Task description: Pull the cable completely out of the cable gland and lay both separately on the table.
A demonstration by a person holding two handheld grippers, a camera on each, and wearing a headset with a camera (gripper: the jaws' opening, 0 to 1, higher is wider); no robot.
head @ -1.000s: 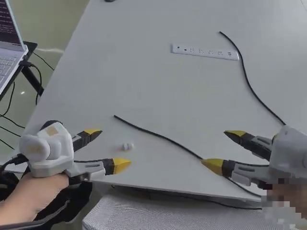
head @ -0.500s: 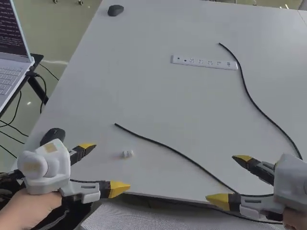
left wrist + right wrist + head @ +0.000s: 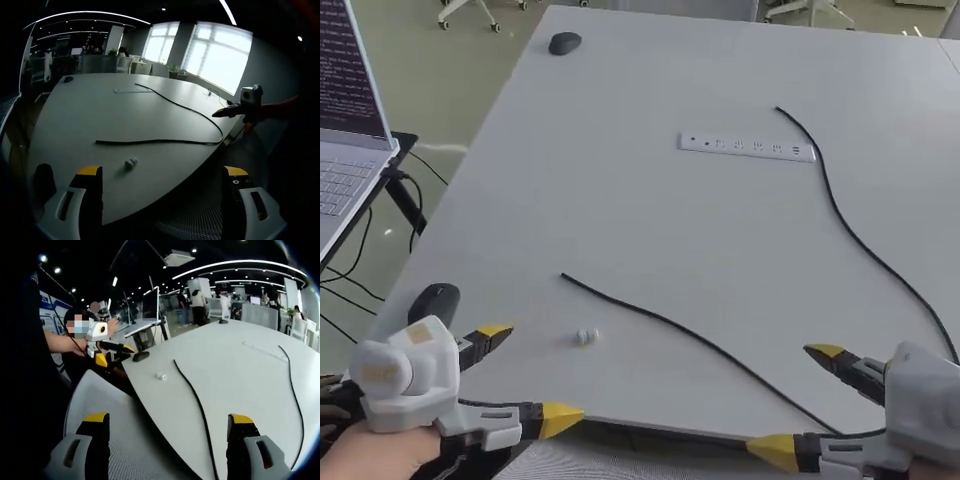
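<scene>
A thin black cable [image 3: 690, 335] lies loose across the grey table [image 3: 650, 215], running from centre-left toward the front right edge; it also shows as the cable [image 3: 160, 142] and the cable [image 3: 192, 390]. A small white cable gland [image 3: 585, 338] lies alone on the table a short way from the cable's left end, also seen as the gland [image 3: 130, 163] and the gland [image 3: 160, 376]. My left gripper [image 3: 528, 372] is open at the front left corner, holding nothing. My right gripper [image 3: 805, 400] is open at the front right edge, holding nothing.
A white power strip [image 3: 747, 147] with its own long black lead [image 3: 855, 235] lies at the back. One black mouse [image 3: 564, 43] sits at the far left, another mouse [image 3: 434, 302] at the near left corner. A laptop [image 3: 345, 120] stands left of the table.
The head camera has tilted, so the table sits lower in view. Both grippers have drawn back toward the table's front edge, away from the cable and gland, which lie unmoved.
</scene>
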